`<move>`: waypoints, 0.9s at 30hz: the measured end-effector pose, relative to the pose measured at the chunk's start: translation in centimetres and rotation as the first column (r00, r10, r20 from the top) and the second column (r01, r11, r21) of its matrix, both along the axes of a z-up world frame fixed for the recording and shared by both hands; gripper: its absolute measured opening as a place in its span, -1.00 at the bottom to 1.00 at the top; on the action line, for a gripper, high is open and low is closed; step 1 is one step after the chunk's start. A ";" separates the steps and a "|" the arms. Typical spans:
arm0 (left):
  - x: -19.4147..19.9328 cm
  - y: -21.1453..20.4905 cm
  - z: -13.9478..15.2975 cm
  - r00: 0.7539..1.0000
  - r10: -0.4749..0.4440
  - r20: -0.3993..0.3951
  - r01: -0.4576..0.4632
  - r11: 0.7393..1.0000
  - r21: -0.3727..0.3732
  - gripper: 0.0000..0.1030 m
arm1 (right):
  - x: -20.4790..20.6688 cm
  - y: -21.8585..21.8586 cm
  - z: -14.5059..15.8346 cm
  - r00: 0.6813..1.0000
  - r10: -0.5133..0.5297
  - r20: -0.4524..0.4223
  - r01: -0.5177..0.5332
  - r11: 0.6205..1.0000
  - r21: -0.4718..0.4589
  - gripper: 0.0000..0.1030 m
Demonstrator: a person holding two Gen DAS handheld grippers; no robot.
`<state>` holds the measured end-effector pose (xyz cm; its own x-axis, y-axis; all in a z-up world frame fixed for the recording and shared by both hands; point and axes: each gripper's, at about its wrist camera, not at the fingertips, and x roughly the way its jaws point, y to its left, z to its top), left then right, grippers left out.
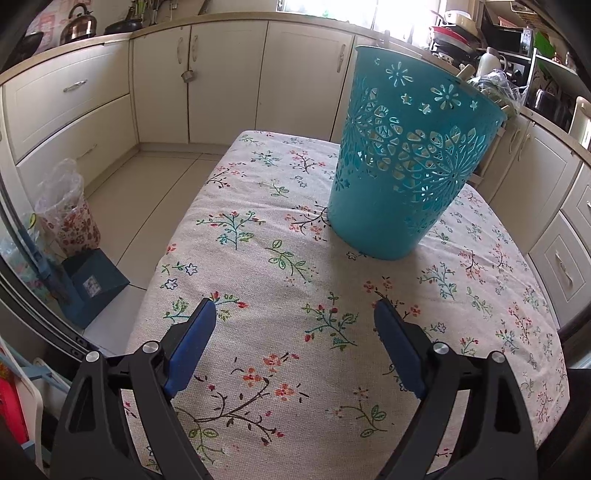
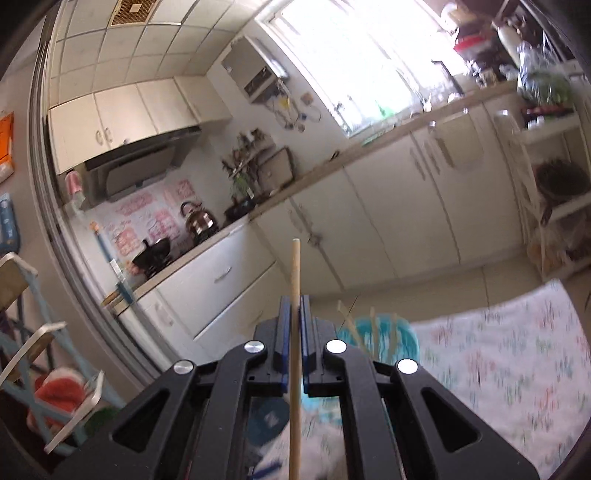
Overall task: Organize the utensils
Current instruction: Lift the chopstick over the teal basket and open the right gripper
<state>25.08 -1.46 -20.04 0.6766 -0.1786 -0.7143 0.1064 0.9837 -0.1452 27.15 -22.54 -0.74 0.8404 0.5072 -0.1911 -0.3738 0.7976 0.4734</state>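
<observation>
A tall teal basket (image 1: pixel 406 158) with cut-out flower patterns stands on the floral tablecloth (image 1: pixel 295 277); pale sticks show through its holes. My left gripper (image 1: pixel 295 325) hovers open over the cloth in front of the basket, nothing between its blue pads. In the right wrist view my right gripper (image 2: pixel 294 306) is shut on a thin wooden stick (image 2: pixel 295 266) that runs up between its blue pads and pokes out past them. Below and right of it the teal basket (image 2: pixel 384 332) shows blurred, with several wooden sticks standing in it.
Cream cabinets (image 1: pixel 221 81) and a countertop run behind the table. A kettle (image 1: pixel 79 24) stands on the counter at left. On the floor left of the table are a bag-lined bin (image 1: pixel 70 218) and a blue box (image 1: pixel 92 284). Crowded shelves (image 1: pixel 517 44) stand at right.
</observation>
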 end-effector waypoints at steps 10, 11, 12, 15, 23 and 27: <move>0.3 0.2 -0.3 1.000 -0.012 -0.013 0.012 1.000 -0.028 0.63 | 9.3 1.8 -2.7 0.987 -0.147 -0.065 0.141 0.986 -0.089 -0.89; 0.3 0.3 -0.3 1.000 -0.012 -0.014 0.012 0.999 -0.030 0.63 | 9.4 1.8 -3.1 0.986 -0.151 -0.070 0.143 0.984 -0.105 -0.89; 0.3 0.3 -0.4 1.000 -0.013 -0.015 0.013 0.999 -0.032 0.63 | 9.4 1.7 -3.5 0.986 -0.152 -0.075 0.143 0.982 -0.120 -0.88; 0.4 0.4 -0.4 1.000 -0.012 -0.020 0.011 0.999 -0.037 0.63 | 9.6 1.7 -4.4 0.982 -0.159 -0.098 0.144 0.978 -0.151 -0.88; 0.4 0.6 -0.5 1.000 -0.006 -0.021 0.005 0.999 -0.038 0.64 | 7.8 2.7 -4.7 0.990 -0.092 -0.107 0.065 0.969 -0.237 -0.85; 0.4 0.8 -0.5 1.000 0.009 -0.020 -0.010 0.999 -0.043 0.69 | 3.5 1.7 -3.9 0.994 -0.082 -0.067 0.065 0.971 -0.230 -0.42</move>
<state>25.47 -0.67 -20.51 0.6642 -0.2032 -0.7194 0.0941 0.9774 -0.1892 30.68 -20.88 -4.60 0.8526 0.3805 -0.3580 -0.2803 0.9114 0.3012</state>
